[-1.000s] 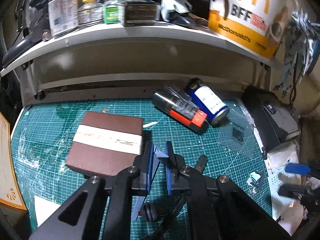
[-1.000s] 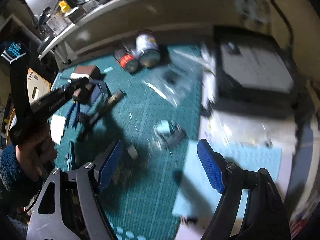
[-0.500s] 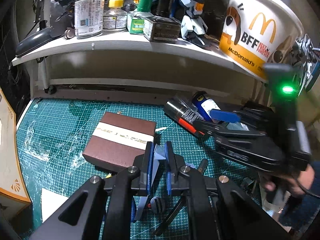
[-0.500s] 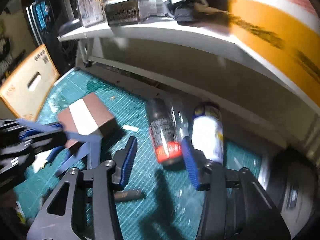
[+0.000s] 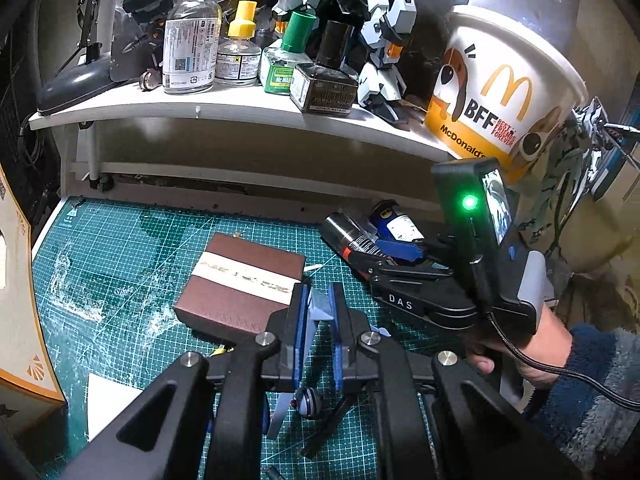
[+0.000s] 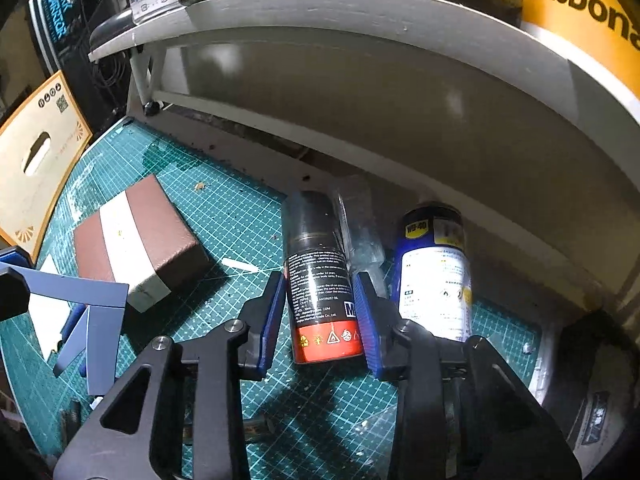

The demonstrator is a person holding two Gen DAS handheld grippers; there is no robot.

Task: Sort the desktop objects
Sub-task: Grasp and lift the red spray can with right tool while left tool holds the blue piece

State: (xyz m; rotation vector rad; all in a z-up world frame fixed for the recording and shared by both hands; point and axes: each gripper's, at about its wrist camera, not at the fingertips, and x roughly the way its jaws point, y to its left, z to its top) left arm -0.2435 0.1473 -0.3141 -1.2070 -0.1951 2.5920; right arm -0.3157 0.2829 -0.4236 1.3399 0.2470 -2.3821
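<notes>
Black tongs (image 6: pixel 318 312) with ribbed blue pads (image 6: pixel 269 320), silver screws, "DAS" lettering, black cable; fuzzy dark-blue sleeve (image 5: pixel 596 384).

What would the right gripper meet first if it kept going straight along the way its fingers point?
The black spray can with the red base: it already lies between the right gripper's closing pads, on the green cutting mat. The mat probably follows; depth is unclear.

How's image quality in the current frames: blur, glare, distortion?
Left wrist view: sharp, strong fisheye bending the white shelf; bright green LED flare on the right hand-held gripper; corners dark. Right wrist view: sharp on the black spray can and WD-40 can; soft glare patches on the panel under the shelf; dark shadow over the cutting mat near the bottom.
</notes>
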